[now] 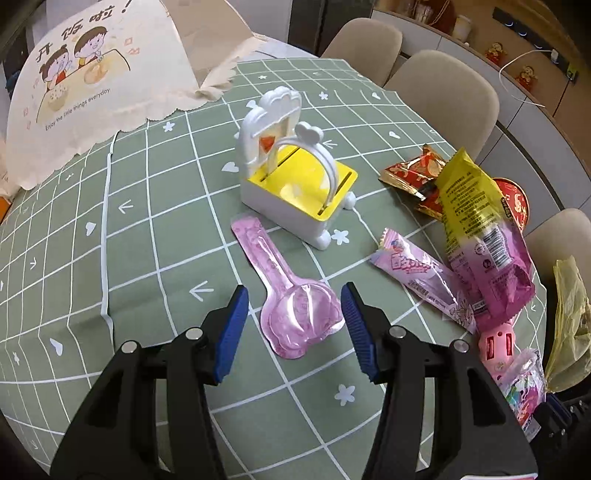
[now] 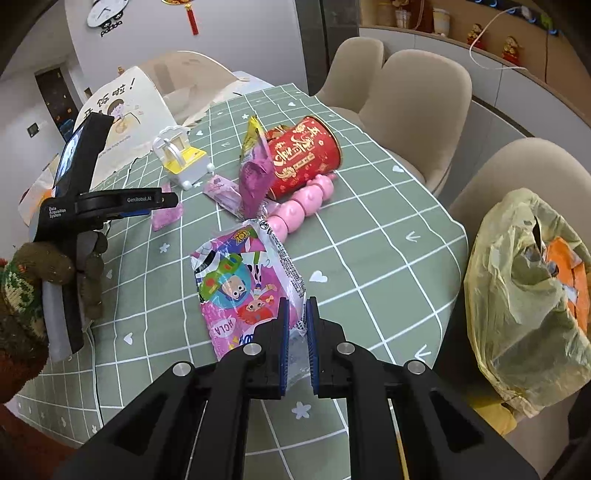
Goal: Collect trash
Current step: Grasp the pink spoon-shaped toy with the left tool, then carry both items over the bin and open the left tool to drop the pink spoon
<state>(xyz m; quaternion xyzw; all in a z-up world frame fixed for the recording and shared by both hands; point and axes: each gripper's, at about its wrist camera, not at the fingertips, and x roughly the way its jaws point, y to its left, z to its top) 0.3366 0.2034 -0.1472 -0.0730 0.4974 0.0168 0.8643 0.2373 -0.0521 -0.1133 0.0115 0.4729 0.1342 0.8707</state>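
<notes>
The cartoon toy wrapper (image 2: 243, 288) sits at the near edge of the green checked tablecloth (image 2: 369, 236), its clear end hidden between the right gripper (image 2: 297, 325) pads, clamped narrow on it. Behind: pink pig toy (image 2: 306, 203), red can (image 2: 306, 155). Yellow trash bag (image 2: 524, 295) hangs alongside. Left gripper (image 1: 295, 325) is half open, straddling the pink spoon-shaped blister pack (image 1: 288, 295), not pressing it.

The table (image 1: 155, 206) carries a green tablecloth (image 2: 369, 236) with a white grid and small white hearts, flowers and arrows. Beige upholstered chairs (image 2: 417, 110) stand along its far side. Behind them runs a long low cabinet (image 2: 532, 110) with small red figurines (image 2: 511, 50) on top. A wall clock (image 2: 107, 13) and a red tasselled ornament (image 2: 190, 14) hang on the white wall (image 2: 229, 44).
</notes>
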